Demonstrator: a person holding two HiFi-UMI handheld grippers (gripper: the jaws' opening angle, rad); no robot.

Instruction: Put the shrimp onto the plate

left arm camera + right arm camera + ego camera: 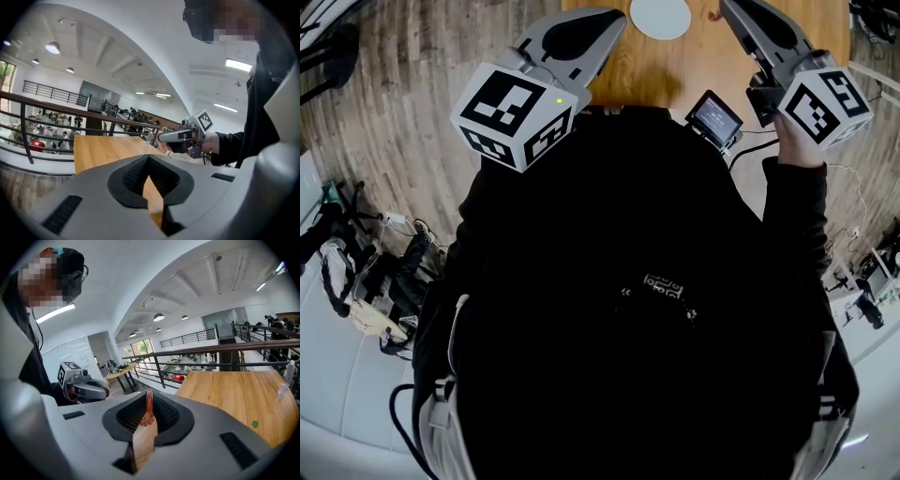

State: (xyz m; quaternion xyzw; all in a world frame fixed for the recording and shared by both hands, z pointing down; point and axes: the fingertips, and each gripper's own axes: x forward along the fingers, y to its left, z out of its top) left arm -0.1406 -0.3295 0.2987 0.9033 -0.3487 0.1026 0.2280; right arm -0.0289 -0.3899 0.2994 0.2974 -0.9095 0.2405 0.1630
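One shrimp (149, 414), orange-red, is clamped upright between the pads of your right gripper (149, 397), which grasps it near the tips. From the head view, that gripper reaches over the wooden table (656, 70), its tip just right of the white plate (661, 17) at the frame's top edge. The plate lies between your two grippers. Your left gripper (149, 158) is clenched, with its jaw tips meeting and nothing between them, and it is held left of the plate.
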